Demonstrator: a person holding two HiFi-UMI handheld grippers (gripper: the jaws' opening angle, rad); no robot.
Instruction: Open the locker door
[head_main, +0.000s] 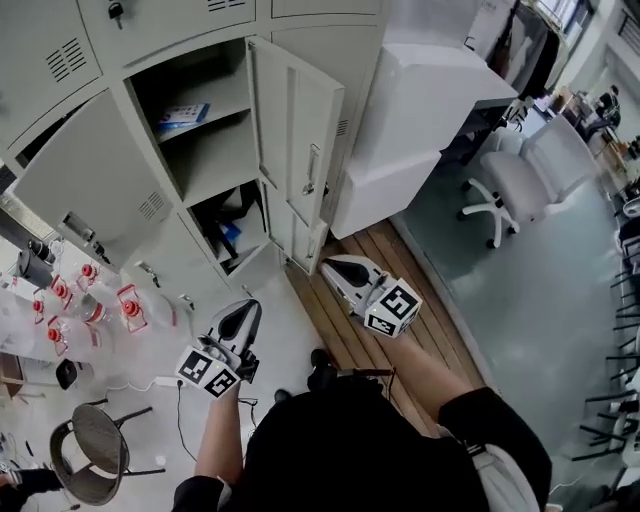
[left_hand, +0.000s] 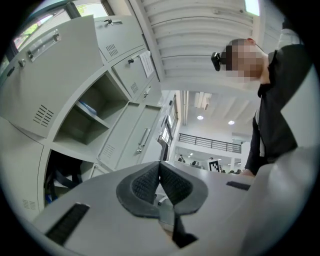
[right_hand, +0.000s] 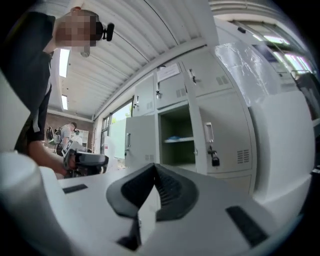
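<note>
Grey metal lockers (head_main: 60, 50) run along the back wall, with a strip of wooden floor (head_main: 340, 330) in front and a white office chair (head_main: 510, 185) off to the right. So the locker door (head_main: 298, 130) is already swung wide open, standing out to the right of its compartment with its handle (head_main: 312, 170) in plain sight. Inside, a shelf (head_main: 228, 100) carries a blue item (head_main: 183, 114), print too small to read, and something dark sits lower down.

The left gripper (head_main: 246, 306) hangs low in front of the lockers, well apart from the door, jaws pressed together with nothing between them. The right gripper (head_main: 330, 266) is near the foot of the door but not touching it, jaws also closed on nothing. Each one has its cube with black-and-white square markers.

As for writing, a paper sheet (right_hand: 168, 71) is stuck on an upper locker, but the text is unreadable. A padlock (right_hand: 215, 161) hangs off the neighbouring door. Bottles with red caps (head_main: 90, 300) cluster at far left.
</note>
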